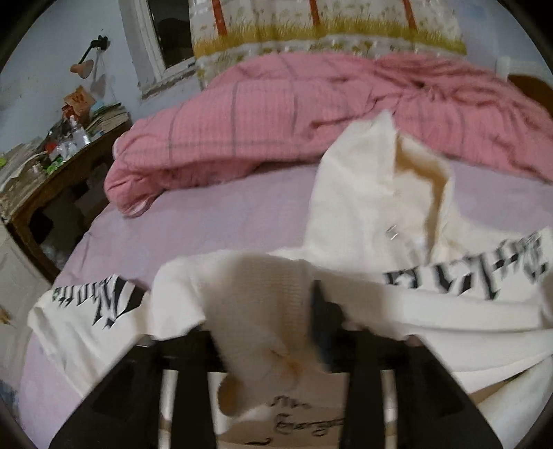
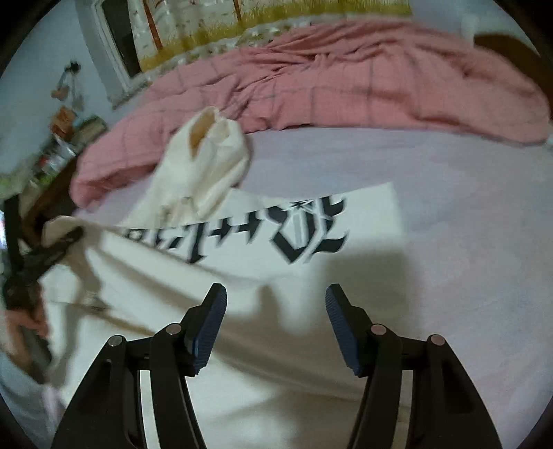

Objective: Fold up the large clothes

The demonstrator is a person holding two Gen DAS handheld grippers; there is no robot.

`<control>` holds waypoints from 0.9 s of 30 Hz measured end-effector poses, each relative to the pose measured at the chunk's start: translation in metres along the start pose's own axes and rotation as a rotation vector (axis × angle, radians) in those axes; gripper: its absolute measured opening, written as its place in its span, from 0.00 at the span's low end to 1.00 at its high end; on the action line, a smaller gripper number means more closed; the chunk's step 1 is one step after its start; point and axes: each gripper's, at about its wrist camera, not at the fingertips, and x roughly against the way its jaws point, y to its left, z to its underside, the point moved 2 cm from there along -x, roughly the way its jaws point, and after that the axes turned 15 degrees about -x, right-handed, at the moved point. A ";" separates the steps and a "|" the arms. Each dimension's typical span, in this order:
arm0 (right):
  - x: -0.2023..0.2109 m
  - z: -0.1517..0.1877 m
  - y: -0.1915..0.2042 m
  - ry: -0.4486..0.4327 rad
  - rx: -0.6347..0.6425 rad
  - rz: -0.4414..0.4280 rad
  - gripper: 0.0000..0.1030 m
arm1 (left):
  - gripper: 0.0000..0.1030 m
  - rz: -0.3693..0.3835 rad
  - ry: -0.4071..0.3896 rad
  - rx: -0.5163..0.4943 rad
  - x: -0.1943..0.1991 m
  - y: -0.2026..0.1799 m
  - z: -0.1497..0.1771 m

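Observation:
A cream hooded sweatshirt (image 1: pixel 432 304) with black lettering lies spread on the lilac bed sheet (image 1: pixel 207 228), its hood (image 1: pixel 390 179) pointing at the far side. Its ribbed cuff (image 1: pixel 262 304) drapes loosely between the jaws of my left gripper (image 1: pixel 266 311) and hides one finger; the other blue pad (image 1: pixel 319 311) shows bare beside it. The right wrist view shows the left gripper (image 2: pixel 52 248) at the sweatshirt's left edge, held by a hand (image 2: pixel 31 321). My right gripper (image 2: pixel 276 311) hovers open over the sweatshirt's body (image 2: pixel 242 345), nothing between its pads.
A rumpled pink quilt (image 1: pixel 276 114) is piled along the far side of the bed. A cluttered wooden desk (image 1: pixel 62 155) with a lamp (image 1: pixel 83 65) stands left of the bed. A window (image 1: pixel 166 34) and a printed curtain (image 1: pixel 328 31) are behind.

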 end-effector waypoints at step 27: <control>-0.015 0.008 0.012 0.026 0.093 0.108 0.64 | 0.86 0.142 0.220 -0.010 -0.029 0.019 0.065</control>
